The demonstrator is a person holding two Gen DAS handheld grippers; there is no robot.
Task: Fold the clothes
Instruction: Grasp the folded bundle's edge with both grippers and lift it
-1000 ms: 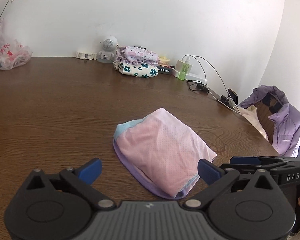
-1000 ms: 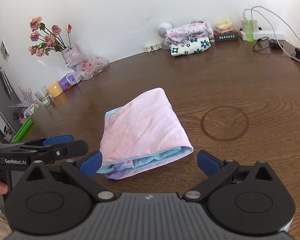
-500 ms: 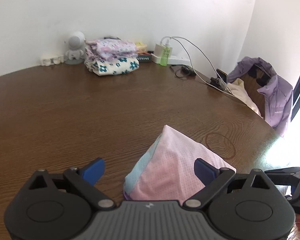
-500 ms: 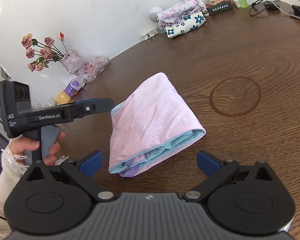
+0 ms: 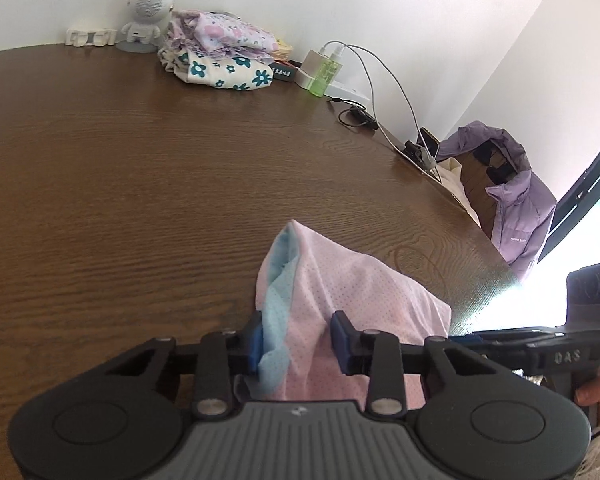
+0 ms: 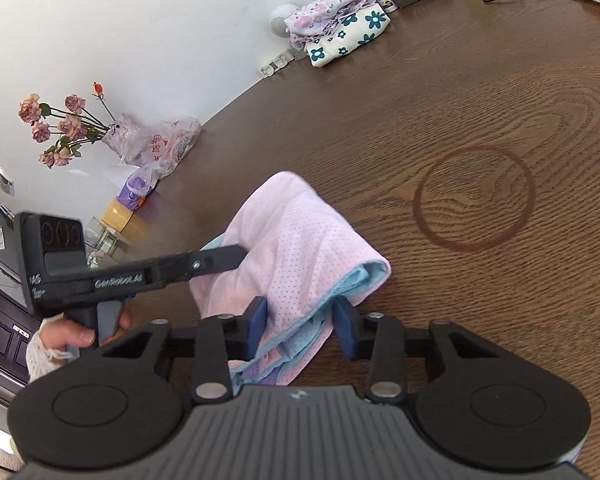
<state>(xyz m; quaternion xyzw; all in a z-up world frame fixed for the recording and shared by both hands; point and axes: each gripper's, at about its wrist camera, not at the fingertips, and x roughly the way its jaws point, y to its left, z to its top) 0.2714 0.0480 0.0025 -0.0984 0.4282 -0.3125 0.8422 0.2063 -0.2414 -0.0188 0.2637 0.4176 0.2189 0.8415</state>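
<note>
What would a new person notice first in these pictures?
First comes the folded pink garment at the near edge of the brown wooden table, with the left gripper and right gripper both just closed on its near end. Next comes the stack of flowered folded clothes at the far wall, then the dark ring stain right of the garment.

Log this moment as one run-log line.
step: grip folded pink garment | left claw: just closed on its blue-edged end | right claw: just closed on near end | garment on table
</note>
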